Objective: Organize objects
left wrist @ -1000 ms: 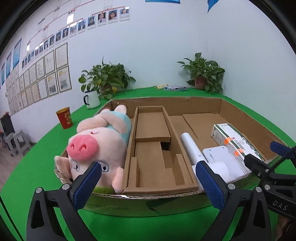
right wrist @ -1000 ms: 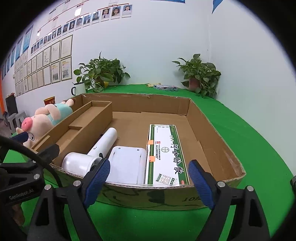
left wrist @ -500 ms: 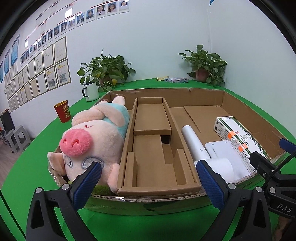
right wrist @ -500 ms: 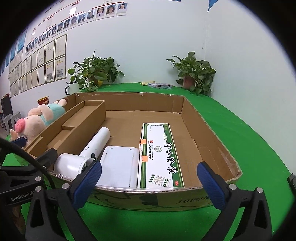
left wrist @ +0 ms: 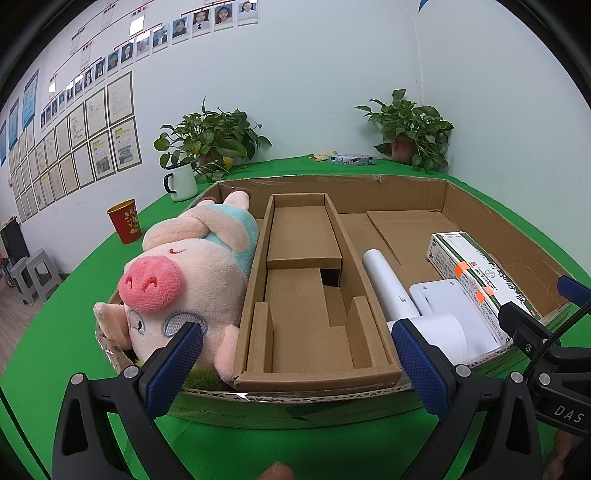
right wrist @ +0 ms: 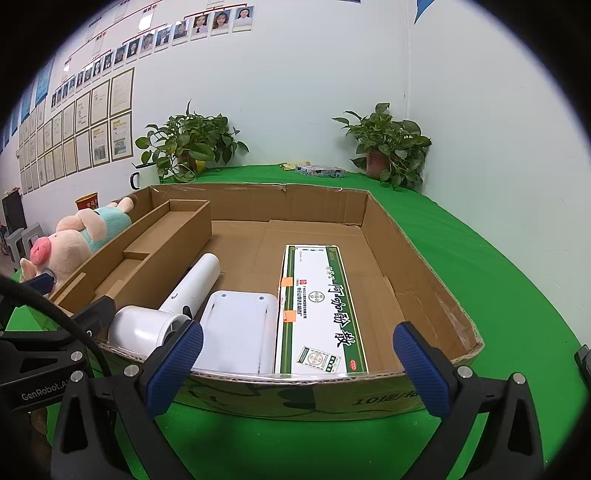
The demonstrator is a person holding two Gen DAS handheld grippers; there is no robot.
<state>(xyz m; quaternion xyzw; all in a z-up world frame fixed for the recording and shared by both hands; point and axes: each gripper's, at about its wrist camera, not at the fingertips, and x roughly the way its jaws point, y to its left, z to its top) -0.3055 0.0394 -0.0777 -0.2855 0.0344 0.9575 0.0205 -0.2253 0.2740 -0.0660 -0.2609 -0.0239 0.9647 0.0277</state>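
plush pig [left wrist: 192, 273] at 9 o'clock in cardboard tray [left wrist: 406, 192]: soft, light, squashy; pinch mid-body. left gripper [left wrist: 295, 354] and right gripper [right wrist: 297, 349] both spread, empty.

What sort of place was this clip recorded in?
Probably an office or company room set up for recording, not a home: framed certificates and rows of staff portrait photos line the wall, and a green-covered table holds a cardboard tray of assorted items.
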